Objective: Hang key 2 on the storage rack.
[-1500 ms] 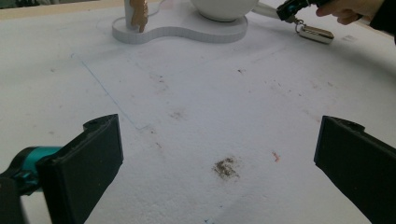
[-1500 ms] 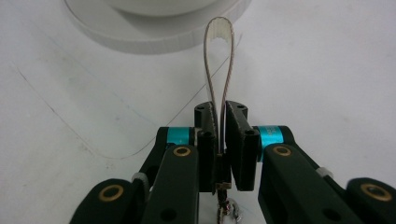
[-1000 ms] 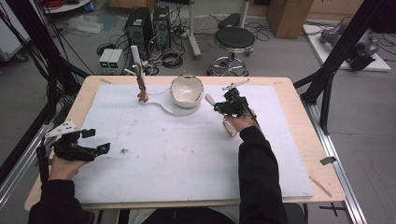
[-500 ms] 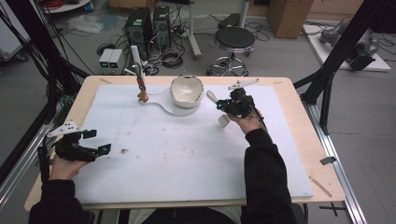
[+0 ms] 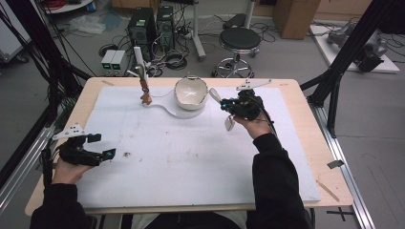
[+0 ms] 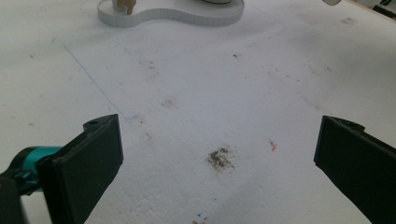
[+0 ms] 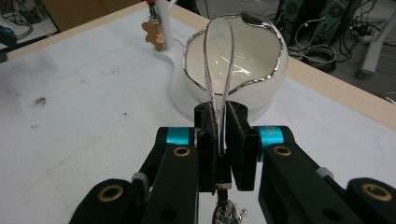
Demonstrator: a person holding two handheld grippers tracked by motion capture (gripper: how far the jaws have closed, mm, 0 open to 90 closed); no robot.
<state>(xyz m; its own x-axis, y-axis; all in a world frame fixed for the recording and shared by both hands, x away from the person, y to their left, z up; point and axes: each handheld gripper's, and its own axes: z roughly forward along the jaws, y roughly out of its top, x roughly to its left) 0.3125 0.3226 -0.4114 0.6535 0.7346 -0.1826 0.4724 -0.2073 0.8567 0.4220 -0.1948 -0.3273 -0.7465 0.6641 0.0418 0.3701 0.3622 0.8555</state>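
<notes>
Jaws of the right gripper (image 7: 219, 135) pinch a clear spoon (image 7: 219, 56) toward the white bowl (image 7: 261, 51), presumably to scoop, while the left gripper (image 6: 217, 154) rests spread wide, empty.

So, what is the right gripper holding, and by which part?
The right gripper holds a clear spoon by its handle, bowl end toward the white bowl.

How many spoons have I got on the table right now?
1. The clear spoon is clamped in the right tool, its scoop out toward the white bowl. Another could be hidden inside the bowl or behind it.
</notes>
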